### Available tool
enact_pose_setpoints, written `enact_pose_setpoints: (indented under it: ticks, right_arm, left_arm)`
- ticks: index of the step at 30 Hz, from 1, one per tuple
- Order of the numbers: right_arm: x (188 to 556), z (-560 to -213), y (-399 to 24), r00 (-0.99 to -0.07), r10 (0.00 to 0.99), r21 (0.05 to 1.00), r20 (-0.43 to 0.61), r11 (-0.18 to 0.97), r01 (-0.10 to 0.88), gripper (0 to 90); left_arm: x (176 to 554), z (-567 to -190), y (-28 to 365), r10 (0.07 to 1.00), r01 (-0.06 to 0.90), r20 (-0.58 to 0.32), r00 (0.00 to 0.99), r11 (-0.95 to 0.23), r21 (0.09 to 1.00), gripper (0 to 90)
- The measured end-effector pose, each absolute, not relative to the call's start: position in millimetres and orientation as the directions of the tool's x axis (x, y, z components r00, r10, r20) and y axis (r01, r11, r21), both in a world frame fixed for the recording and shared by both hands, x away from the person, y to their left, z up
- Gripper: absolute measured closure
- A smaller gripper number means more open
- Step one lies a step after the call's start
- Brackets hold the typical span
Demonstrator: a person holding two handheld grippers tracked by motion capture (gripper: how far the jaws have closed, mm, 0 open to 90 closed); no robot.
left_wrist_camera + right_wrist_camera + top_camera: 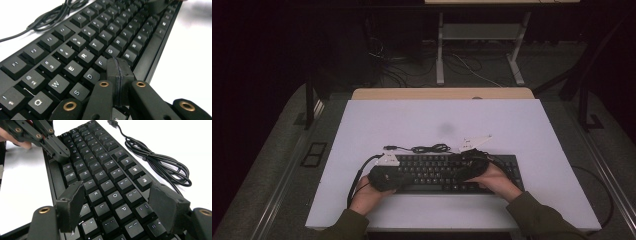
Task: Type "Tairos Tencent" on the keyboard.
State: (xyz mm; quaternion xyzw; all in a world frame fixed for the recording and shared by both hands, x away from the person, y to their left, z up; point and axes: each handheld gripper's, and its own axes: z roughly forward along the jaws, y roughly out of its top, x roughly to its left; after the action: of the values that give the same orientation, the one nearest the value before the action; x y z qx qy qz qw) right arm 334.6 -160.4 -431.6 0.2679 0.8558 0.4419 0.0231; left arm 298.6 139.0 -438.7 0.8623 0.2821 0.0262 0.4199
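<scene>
The black keyboard (pixel 447 172) lies at the table's (pixel 532 130) six-o'clock edge, its coiled cable (pixel 155 157) loose at twelve o'clock. The left gripper (pixel 119 65) – jaws pressed together, holding nothing – has its tip down on the keys near F and G. The right gripper (pixel 120 205) hovers over the K-to-P keys, jaws spread wide and empty. Key-pressing looks underway on the left; the right has yet to touch down.

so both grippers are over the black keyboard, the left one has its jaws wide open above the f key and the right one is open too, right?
Not quite: the left gripper has its jaws shut, pressed together with nothing between them, as the left gripper view shows. The rest holds: its tip sits by the F key of the black keyboard, and the right gripper stands open over the keys.
</scene>
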Motion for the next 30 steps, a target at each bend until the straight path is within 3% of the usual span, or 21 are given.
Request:
enact_pose_setpoints:
  ticks: [30]
  right_arm:
    - [333.6,-431.0,-161.5,-0.853,0.484,0.770,0.195,0.463,0.439,28.4]
  left_arm:
    - [300.6,-431.2,143.1,0.526,0.463,-0.189,0.829,-0.458,0.759,89.4]
